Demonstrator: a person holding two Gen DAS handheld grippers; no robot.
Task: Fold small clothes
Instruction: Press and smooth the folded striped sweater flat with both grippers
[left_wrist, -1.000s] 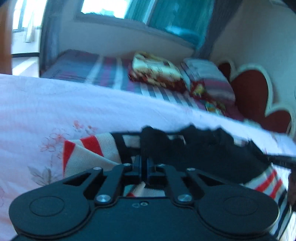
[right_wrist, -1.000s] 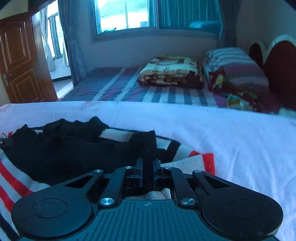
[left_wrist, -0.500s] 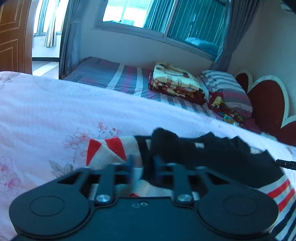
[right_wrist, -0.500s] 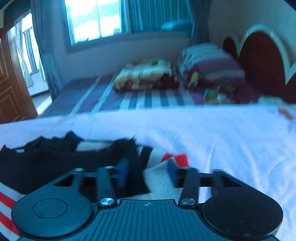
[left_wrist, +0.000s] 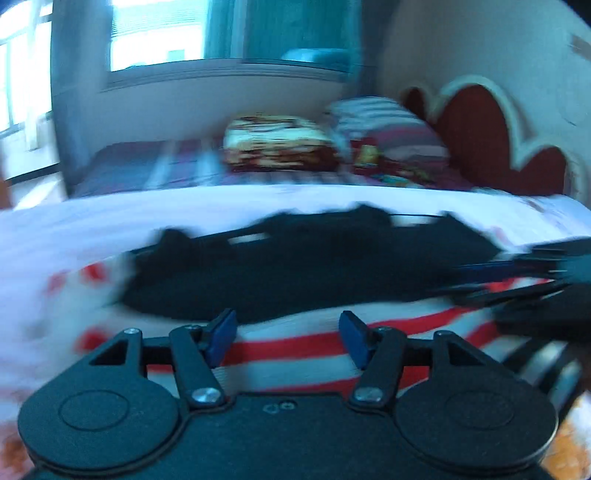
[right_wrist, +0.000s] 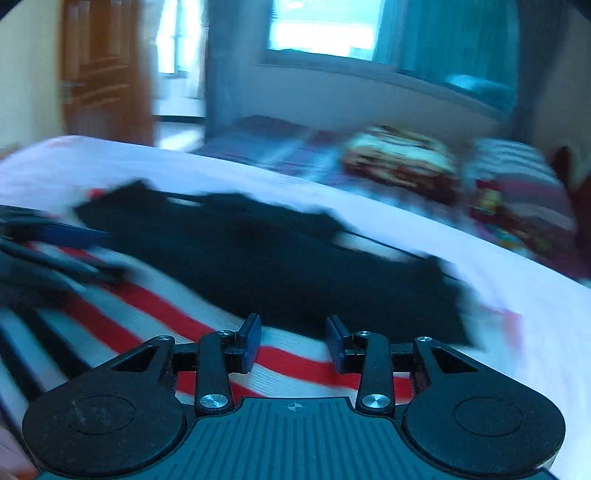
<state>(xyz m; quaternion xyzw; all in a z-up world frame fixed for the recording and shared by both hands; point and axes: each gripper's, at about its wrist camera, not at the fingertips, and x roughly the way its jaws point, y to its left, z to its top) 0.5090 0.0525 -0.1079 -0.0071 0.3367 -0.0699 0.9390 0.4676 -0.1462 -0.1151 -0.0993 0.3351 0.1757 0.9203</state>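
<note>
Left gripper (left_wrist: 288, 339) jaws spread wide, gripping nothing, above the striped sweater (left_wrist: 314, 347). Right gripper (right_wrist: 293, 341) likewise apart over the sweater's black fold (right_wrist: 280, 258) on the bedsheet (right_wrist: 517, 280).

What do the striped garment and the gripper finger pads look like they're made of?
Striped garment: probably a knit, given faint ribbing in its white bands and a fuzzy black part; blur leaves it open. Pads on the right gripper: matte blue, likely rubber or plastic.

The garment (left_wrist: 332, 258) lies on the bedsheet (left_wrist: 221, 206), folded blankets (left_wrist: 277, 147) behind it.
</note>
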